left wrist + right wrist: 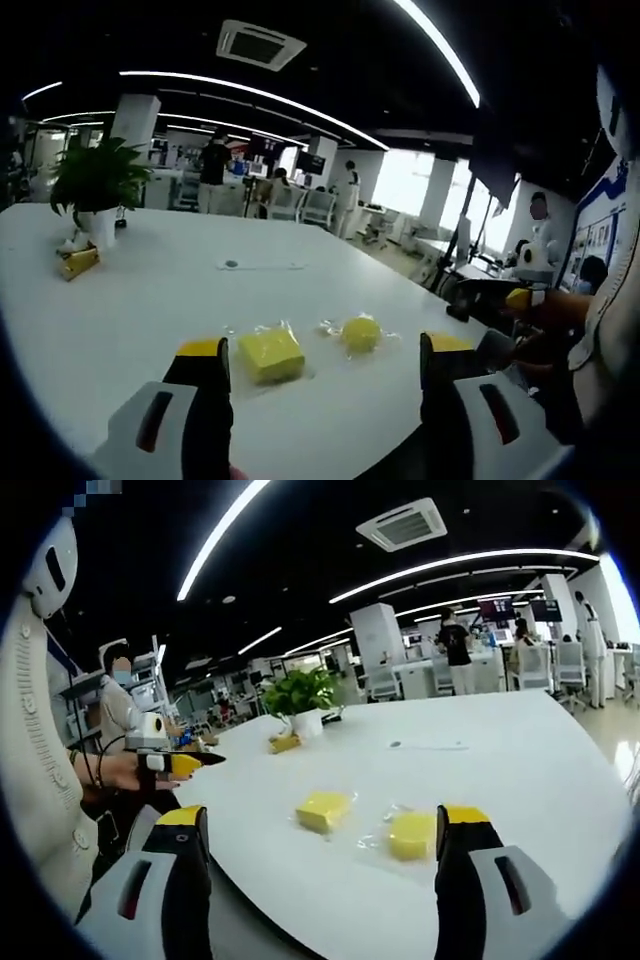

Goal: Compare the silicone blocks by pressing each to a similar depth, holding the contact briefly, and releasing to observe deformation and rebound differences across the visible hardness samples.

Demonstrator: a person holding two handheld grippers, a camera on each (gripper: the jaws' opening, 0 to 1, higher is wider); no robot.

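So at this point I had both tongs up off the white table (pixel 150 300), nothing in either. My left gripper (pixel 325 375) was spread wide, and so was my right gripper (pixel 322 845), jaws well apart, neither touching anything.

The samples sat near my edge of the table. From the left gripper view there was a yellow square block (pixel 272 354) and, just beside it, a rounder yellow piece (pixel 361 333), both on what looked like clear plastic wrap (pixel 325 327). The right gripper view showed the same pair: the square block (pixel 322 810) and the rounder piece (pixel 411 835).

What worried me: that wrap looked slippery, so I figured a press coming in at any angle could skate a block sideways instead of squashing it. They were also close to the table edge, so a shove might have sent one off. And with jaws that wide, matching depth by eye seemed dodgy. The potted plant (pixel 97 185) was well apart, no issue there.
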